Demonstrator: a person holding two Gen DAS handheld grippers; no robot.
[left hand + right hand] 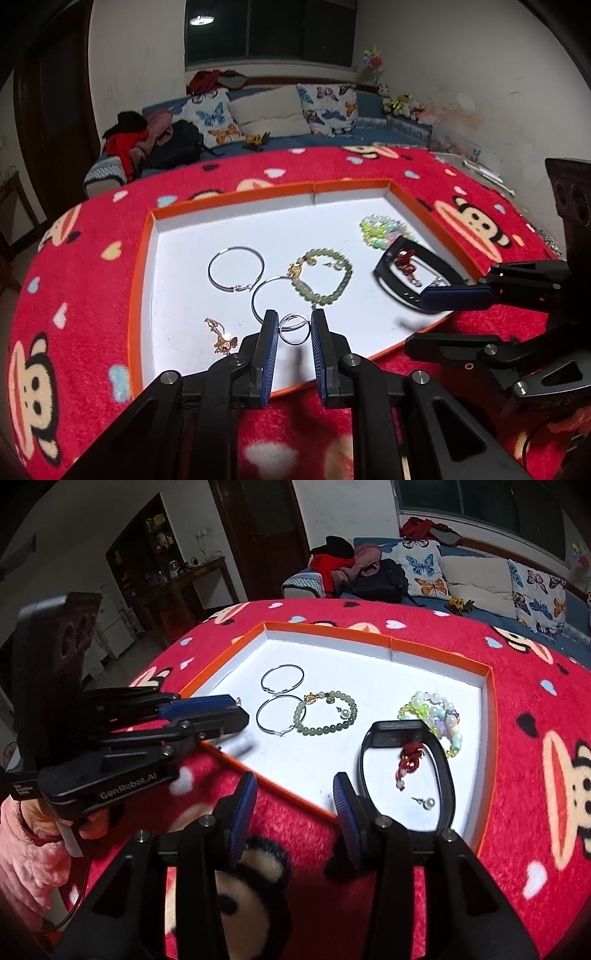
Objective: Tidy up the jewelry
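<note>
A shallow orange tray [147, 236] with a white floor holds the jewelry. In the left wrist view my left gripper [294, 325] is open, its jaws either side of a small silver ring [294, 328] on the tray floor. Nearby lie two silver hoops [236, 268], a green bead bracelet [325, 277], a gold chain [221, 336], a pastel bead bracelet [384, 229] and a black band [417, 273] around a red charm. My right gripper [295, 790] is open and empty over the tray's near edge [288, 794], beside the black band [410, 775]. A pearl stud [428, 803] lies inside the band.
The tray sits on a round table under a red cartoon-monkey blanket [74, 266]. Behind it stands a blue sofa [280, 110] with butterfly cushions, clothes and a bag. The left gripper's body [110, 738] hangs over the tray's left corner in the right wrist view.
</note>
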